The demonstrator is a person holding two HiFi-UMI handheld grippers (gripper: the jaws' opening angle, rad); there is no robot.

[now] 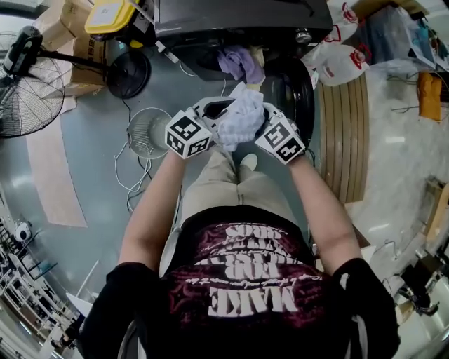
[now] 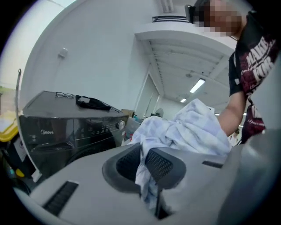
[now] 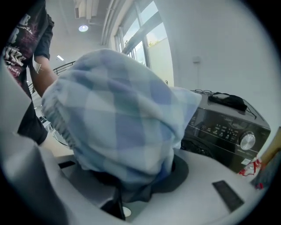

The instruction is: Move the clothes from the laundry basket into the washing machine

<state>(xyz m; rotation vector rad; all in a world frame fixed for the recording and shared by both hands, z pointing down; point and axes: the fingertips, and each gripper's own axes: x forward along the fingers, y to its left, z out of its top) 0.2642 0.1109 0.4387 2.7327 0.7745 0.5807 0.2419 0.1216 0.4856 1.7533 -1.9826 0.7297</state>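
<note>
Left gripper [image 2: 147, 166] and right gripper [image 3: 131, 186] both clamp the cloth [image 1: 242, 116]; washer [image 1: 238, 17] lies just ahead, below fingertips.

The checked cloth [image 3: 118, 118] lies heaped over the right tongs [image 3: 131, 186] and buries their jaws but for one dark edge, so whether the pads press on it cannot be told. At the left tongs [image 2: 145, 165] its lower end drops out of sight between the jaws. In the head view the washing machine [image 1: 238, 21] is cut off by the top edge. The dark thing [image 2: 92, 103] on its lid cannot be identified.
</note>
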